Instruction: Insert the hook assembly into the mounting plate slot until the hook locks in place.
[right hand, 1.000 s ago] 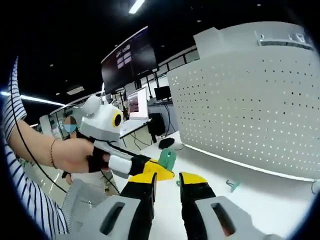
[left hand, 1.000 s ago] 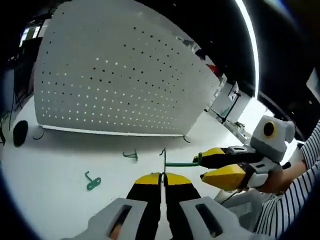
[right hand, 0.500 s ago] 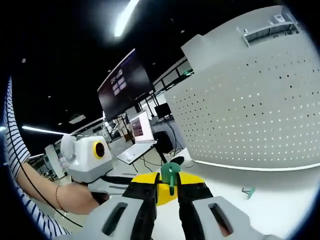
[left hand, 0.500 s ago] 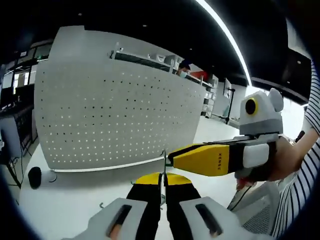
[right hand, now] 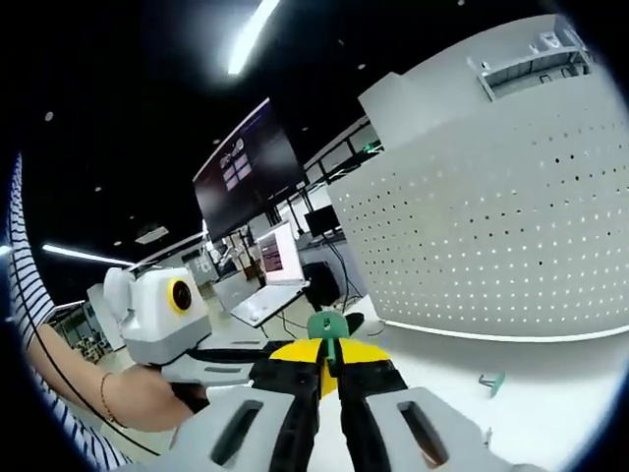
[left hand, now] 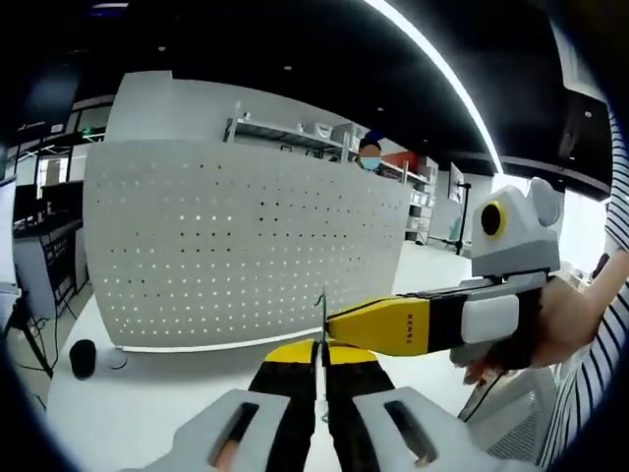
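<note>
My left gripper [left hand: 320, 348] is shut on a thin metal hook wire [left hand: 322, 313] that rises from its yellow tips. From the right, my right gripper [left hand: 334, 321] reaches in sideways and meets that wire just above the tips. In the right gripper view, my right gripper [right hand: 330, 352] is shut on the hook's green plastic base [right hand: 325, 326]. The left gripper [right hand: 267, 360] lies across from the left, its tips hidden behind my jaws. The white perforated mounting plate [left hand: 246, 251] stands upright ahead, also seen as the plate [right hand: 491, 246] at the right.
A spare green hook [right hand: 491, 382] lies on the white table [right hand: 550, 374] by the plate's foot. A black round object [left hand: 84, 357] sits on the table at left. A person's hand [left hand: 555, 329] holds the right gripper. Monitors [right hand: 277, 258] stand behind.
One second ago both grippers were low over the table and the right one stood open beside the green base. They have since lifted, and the right jaws have shut on the base.
</note>
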Demonstrator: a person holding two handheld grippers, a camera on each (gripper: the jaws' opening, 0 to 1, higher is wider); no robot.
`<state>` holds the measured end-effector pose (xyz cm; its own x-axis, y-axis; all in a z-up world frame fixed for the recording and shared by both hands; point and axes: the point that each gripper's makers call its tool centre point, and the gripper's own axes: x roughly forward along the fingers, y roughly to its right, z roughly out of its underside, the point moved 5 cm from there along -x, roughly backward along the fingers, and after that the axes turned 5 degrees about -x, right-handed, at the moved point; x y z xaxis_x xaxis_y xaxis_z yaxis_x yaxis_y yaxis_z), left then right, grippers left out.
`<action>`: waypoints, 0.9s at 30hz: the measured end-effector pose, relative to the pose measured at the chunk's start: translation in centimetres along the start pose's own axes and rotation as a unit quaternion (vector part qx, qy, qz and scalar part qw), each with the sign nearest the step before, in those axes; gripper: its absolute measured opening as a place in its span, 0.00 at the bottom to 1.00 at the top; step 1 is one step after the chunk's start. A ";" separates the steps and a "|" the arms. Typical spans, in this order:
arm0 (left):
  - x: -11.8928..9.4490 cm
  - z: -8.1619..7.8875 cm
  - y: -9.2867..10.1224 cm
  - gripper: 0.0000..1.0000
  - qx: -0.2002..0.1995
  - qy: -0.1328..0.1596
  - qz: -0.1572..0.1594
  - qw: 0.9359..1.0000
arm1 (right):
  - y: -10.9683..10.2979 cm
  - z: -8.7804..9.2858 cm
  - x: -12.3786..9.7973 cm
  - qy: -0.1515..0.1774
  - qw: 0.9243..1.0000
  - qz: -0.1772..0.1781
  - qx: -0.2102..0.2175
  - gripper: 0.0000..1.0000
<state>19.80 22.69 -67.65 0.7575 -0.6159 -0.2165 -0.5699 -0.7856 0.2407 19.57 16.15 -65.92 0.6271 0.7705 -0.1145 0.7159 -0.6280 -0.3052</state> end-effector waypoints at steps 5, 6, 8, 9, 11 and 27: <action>-0.5 -0.8 0.0 0.01 0.017 0.008 -0.004 1.000 | -0.5 -0.6 0.0 0.013 1.000 -0.003 -0.013 0.01; -0.5 -0.8 -0.1 0.02 0.014 0.010 -0.004 1.000 | -0.5 -0.7 0.1 0.013 1.000 -0.003 -0.011 0.01; -0.6 -0.7 -0.2 0.02 0.009 0.004 -0.007 1.000 | -0.6 -0.6 0.3 0.005 1.000 -0.004 -0.012 0.00; -0.7 -0.6 -0.2 0.03 0.022 0.002 -0.010 1.000 | -0.6 -0.5 0.4 0.003 1.000 -0.005 -0.013 0.00; -0.7 -0.5 -0.2 0.03 0.029 -0.002 -0.013 1.000 | -0.8 -0.4 0.5 -0.005 1.000 -0.006 -0.021 0.00; -2.5 1.2 -2.0 0.37 -0.007 -0.007 -0.001 1.000 | -2.2 -0.4 1.0 -0.040 0.991 -0.036 -0.124 0.00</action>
<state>18.70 25.76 -68.74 0.7542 -0.6147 -0.2308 -0.5633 -0.7864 0.2536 18.78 18.28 -64.96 0.5516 0.8147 -0.1791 0.8180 -0.5703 -0.0749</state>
